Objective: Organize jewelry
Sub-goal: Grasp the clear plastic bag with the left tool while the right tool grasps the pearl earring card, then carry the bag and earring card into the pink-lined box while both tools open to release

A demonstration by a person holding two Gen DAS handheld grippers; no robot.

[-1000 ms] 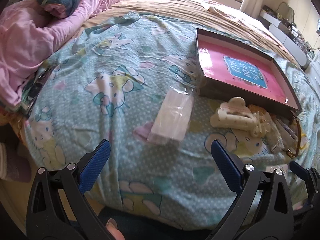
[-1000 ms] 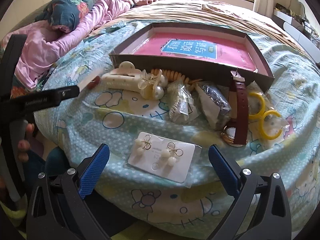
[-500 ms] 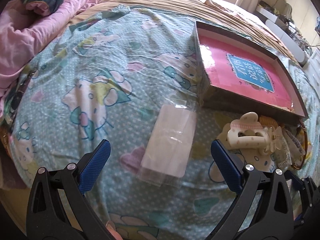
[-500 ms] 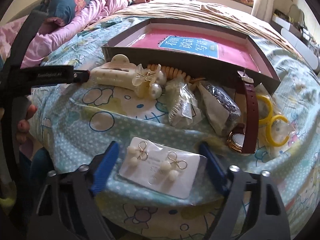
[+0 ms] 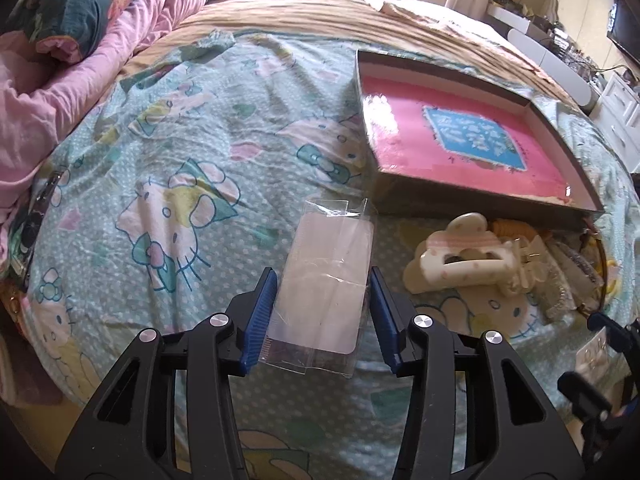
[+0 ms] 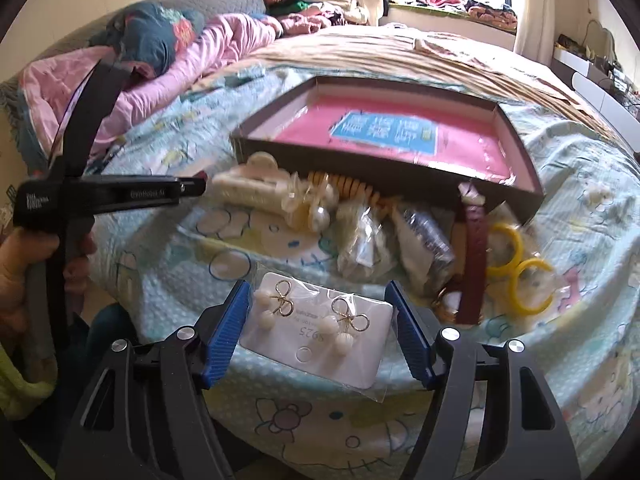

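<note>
So on my bed [image 5: 192, 152] the open box [image 6: 532, 192] sits furthest back. The hair claw [image 6: 248, 188], watch [image 6: 472, 260] and hoops [image 6: 520, 276] are piled along its near wall. Earring card [image 6: 320, 344] is nearest me, in front of that pile. The plastic sleeve [image 5: 328, 272] lies left of the claw.

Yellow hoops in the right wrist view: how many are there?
2. Both lie side by side on the bedsheet right of the maroon watch strap: one nearer the box, one nearer the camera. Others may be hidden.
</note>
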